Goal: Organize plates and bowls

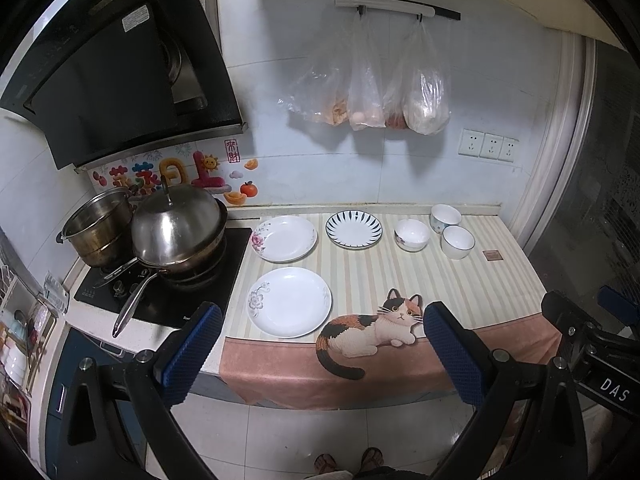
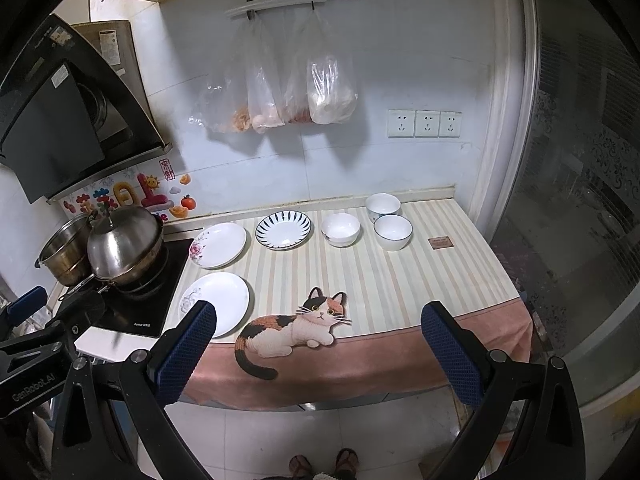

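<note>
Three plates lie on the striped cat cloth [image 1: 460, 280]: a near white plate [image 1: 289, 302] [image 2: 216, 304], a far white plate with a pink flower [image 1: 285, 238] [image 2: 219, 245], and a blue-striped plate [image 1: 353, 229] [image 2: 283, 229]. Three white bowls stand to the right: one flowered [image 1: 412, 234] [image 2: 340, 229], one at the back [image 1: 445, 218] [image 2: 382, 206], one blue-rimmed [image 1: 457, 241] [image 2: 393, 232]. My left gripper [image 1: 322, 350] and right gripper [image 2: 318, 350] are both open and empty, held in front of the counter edge, well short of the dishes.
A stove [image 1: 168, 292] with a lidded pan [image 1: 176, 228] and a steel pot [image 1: 98, 228] is at the left under a range hood [image 1: 112, 72]. Plastic bags [image 1: 368, 88] hang on the back wall. A small brown card [image 1: 491, 255] lies at the right. A glass door [image 2: 580, 160] bounds the right.
</note>
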Available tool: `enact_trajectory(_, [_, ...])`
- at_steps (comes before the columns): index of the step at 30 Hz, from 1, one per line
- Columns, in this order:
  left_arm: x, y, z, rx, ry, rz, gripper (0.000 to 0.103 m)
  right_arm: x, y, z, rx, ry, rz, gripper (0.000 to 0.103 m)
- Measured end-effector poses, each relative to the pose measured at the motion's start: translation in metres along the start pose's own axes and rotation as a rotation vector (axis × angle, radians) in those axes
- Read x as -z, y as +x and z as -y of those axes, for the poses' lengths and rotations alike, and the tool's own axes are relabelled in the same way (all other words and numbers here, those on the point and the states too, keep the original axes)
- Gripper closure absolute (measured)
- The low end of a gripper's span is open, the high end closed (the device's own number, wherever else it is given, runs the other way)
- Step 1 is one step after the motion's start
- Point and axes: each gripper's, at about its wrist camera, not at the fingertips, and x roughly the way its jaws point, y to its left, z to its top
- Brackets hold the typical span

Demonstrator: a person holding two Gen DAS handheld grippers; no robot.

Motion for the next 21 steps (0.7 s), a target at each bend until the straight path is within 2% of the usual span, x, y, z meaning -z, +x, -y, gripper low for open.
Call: enact_trajectory(21, [-0.0007, -0.0026, -0.0006, 0.000, -0.005, 0.006, 0.000, -0.0011, 0.0046, 0.0024, 0.010, 0.000, 0.003, 0.000])
